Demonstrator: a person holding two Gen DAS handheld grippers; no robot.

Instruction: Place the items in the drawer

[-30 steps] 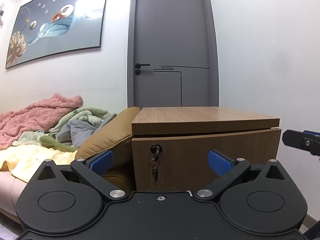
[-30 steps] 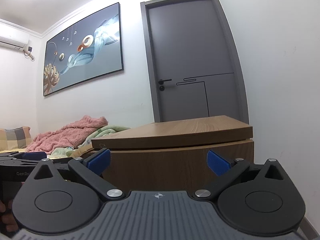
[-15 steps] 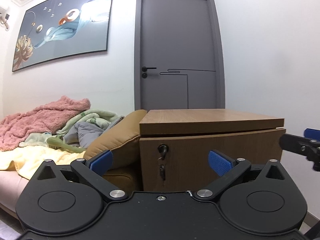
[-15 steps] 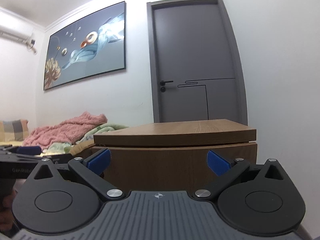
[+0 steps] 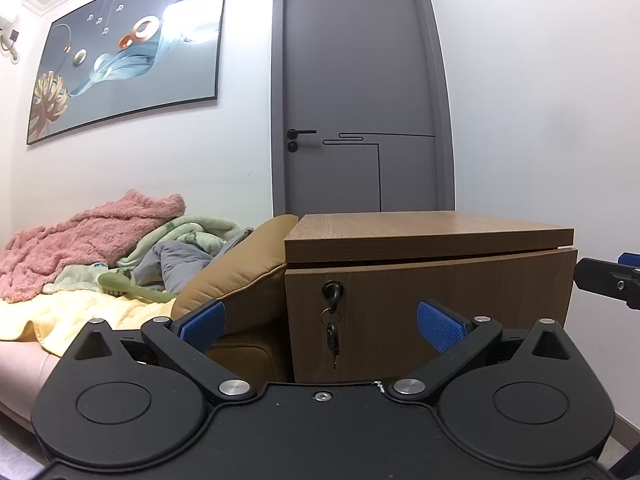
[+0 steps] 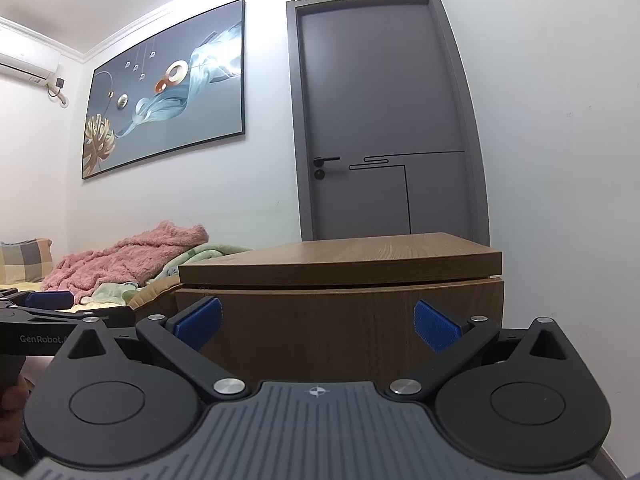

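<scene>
1. Both grippers, left gripper (image 5: 322, 322) & right gripper (image 6: 317, 325), are held spread wide, nothing gripped.
2. Drawer (image 5: 432, 312) is seen shut, straight ahead; keys (image 5: 332, 320) hung in lock.
3. Top edge prob should be hooked, pulled straight out imo.

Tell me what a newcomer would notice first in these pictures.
Probably the wooden cabinet straight ahead, its drawer front shut, with keys hanging from the lock at its left. Behind it stands a grey door; to the left, a big wall painting hangs above a pink blanket.
</scene>
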